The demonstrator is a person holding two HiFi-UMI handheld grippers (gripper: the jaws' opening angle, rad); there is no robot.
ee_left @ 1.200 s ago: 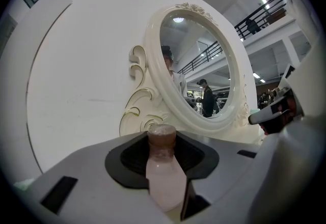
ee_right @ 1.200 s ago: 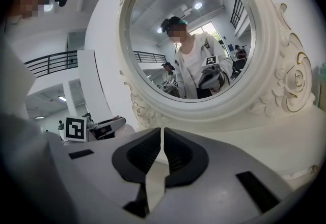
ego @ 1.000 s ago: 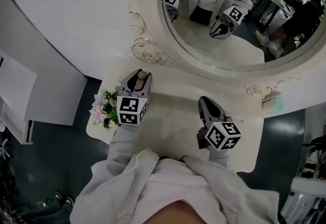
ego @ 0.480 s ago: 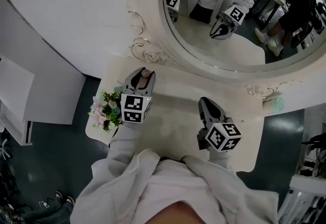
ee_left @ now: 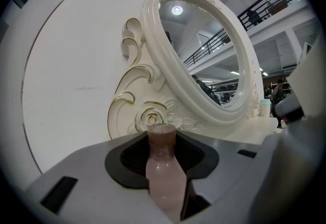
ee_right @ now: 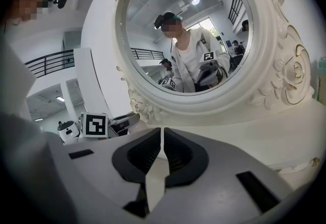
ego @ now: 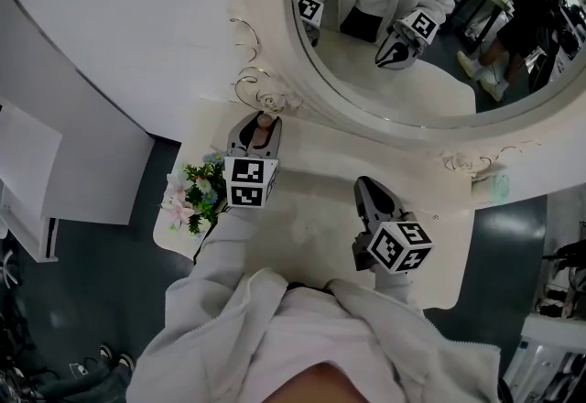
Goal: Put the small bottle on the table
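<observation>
Counter (ego: pixel 316 232): cream-white top, curved front edge. Oval mirror (ego: pixel 403 85) in a carved white frame with gilt scrolls stands along its back edge. Bunch of flowers (ego: pixel 190 195), pink and white with green leaves, at the left end. Small pale-green container (ego: pixel 494 187) at the right end, just beside the frame's foot.
</observation>
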